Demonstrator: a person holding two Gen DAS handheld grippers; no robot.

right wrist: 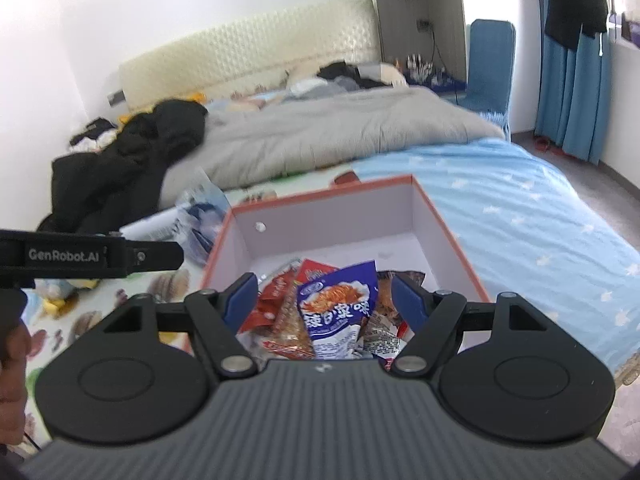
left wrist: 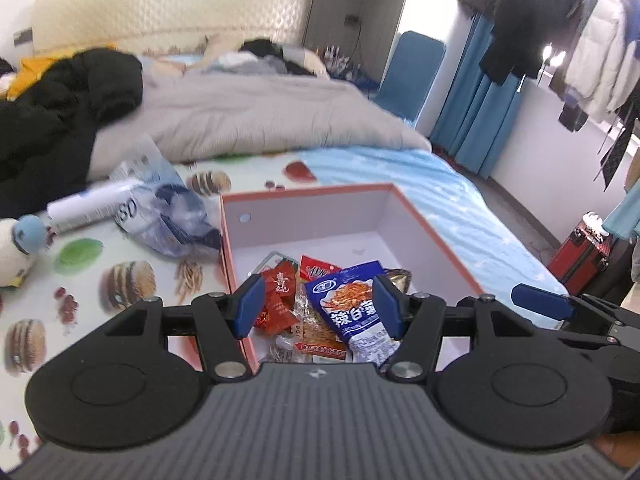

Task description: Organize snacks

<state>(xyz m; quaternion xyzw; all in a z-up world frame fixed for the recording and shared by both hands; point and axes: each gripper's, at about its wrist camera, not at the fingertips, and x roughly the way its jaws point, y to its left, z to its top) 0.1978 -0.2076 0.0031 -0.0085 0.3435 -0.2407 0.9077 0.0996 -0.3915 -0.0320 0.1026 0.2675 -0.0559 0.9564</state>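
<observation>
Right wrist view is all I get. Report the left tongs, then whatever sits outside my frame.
Observer: The left tongs stand open over the orange-rimmed cardboard box, gripping nothing.
Operator: Now the far left of the food-print mat.
Observer: A white plush toy with a pale blue cap lies there.
Operator: Check the floor right of the blue-sheeted bed.
Observer: A red hard-shell suitcase stands there.
</observation>
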